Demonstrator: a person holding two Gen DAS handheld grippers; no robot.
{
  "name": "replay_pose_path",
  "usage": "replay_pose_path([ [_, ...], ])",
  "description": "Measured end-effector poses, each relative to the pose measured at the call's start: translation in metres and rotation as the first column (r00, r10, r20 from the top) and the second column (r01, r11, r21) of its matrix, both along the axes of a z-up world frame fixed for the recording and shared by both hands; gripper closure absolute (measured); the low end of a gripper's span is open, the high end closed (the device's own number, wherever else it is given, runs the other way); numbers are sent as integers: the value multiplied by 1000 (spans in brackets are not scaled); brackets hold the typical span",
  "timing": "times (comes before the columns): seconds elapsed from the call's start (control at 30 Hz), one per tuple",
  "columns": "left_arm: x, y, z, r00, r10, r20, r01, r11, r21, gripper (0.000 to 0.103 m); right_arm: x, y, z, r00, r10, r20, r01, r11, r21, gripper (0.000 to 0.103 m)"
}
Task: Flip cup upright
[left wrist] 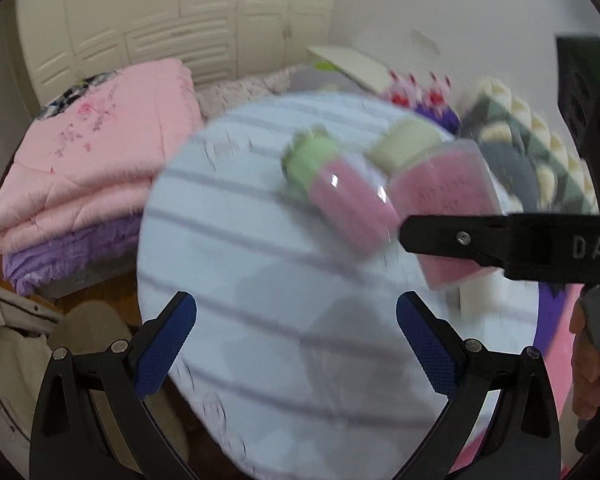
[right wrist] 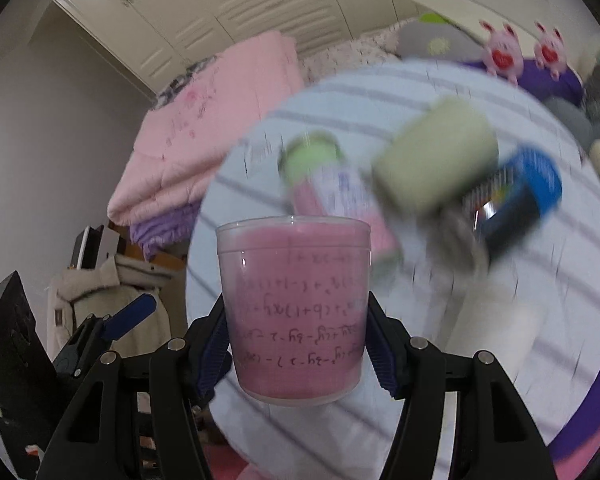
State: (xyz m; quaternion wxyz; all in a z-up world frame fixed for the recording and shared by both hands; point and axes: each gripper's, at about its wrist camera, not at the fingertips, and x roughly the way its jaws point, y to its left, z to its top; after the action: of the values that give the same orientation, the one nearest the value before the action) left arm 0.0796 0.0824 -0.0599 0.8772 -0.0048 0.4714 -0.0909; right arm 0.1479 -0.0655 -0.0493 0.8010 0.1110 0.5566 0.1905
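A pink translucent cup (right wrist: 296,312) with dark handwritten formulas sits between the blue pads of my right gripper (right wrist: 296,344), which is shut on it above the round striped table (right wrist: 440,400). The writing reads upside down. In the left wrist view the same cup (left wrist: 448,208) is tilted, and my right gripper's black finger (left wrist: 460,236) crosses in front of it. My left gripper (left wrist: 296,336) is open and empty, over the table's near part (left wrist: 260,280). Both views are motion-blurred.
On the table lie a pink bottle with a green cap (left wrist: 332,184), a pale cream cylinder (right wrist: 436,160) and a blue can (right wrist: 520,196). Folded pink and purple quilts (left wrist: 84,184) lie on a bed to the left. Pig plush toys (right wrist: 504,56) sit behind.
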Motion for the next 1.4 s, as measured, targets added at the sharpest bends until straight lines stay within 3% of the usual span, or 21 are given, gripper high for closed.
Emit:
replay_pose_path([
  [0.2, -41, -13, -23, 998, -36, -58, 38, 999, 29, 2, -26, 15, -43, 997, -28, -74, 28, 1000, -6, 40],
  [0.4, -55, -18, -36, 995, -32, -92, 40, 996, 86, 2, -26, 36, -75, 988, -56, -145, 49, 997, -55, 39],
  [0.53, -58, -21, -30, 995, -48, -86, 53, 997, 59, 2, -24, 38, -75, 984, -78, -163, 72, 997, -41, 24],
  [0.7, -60, -32, -17, 996, -69, -63, 71, 997, 43, 2, -31, 25, -60, 990, -78, -121, 74, 997, -39, 24],
  [0.87, -55, -51, -12, 995, -84, -59, 85, 996, 21, 2, -43, 5, -34, 998, -70, -5, 70, 997, -41, 23],
  [1.17, -16, -78, -31, 988, -13, -156, 9, 1000, -24, 2, -54, -53, -12, 973, -163, 162, 179, 980, -87, 23],
  [1.4, 8, -83, -55, 968, 61, -242, -65, 998, -10, 4, -52, -86, -13, 975, -161, 154, 170, 985, -43, 23],
])
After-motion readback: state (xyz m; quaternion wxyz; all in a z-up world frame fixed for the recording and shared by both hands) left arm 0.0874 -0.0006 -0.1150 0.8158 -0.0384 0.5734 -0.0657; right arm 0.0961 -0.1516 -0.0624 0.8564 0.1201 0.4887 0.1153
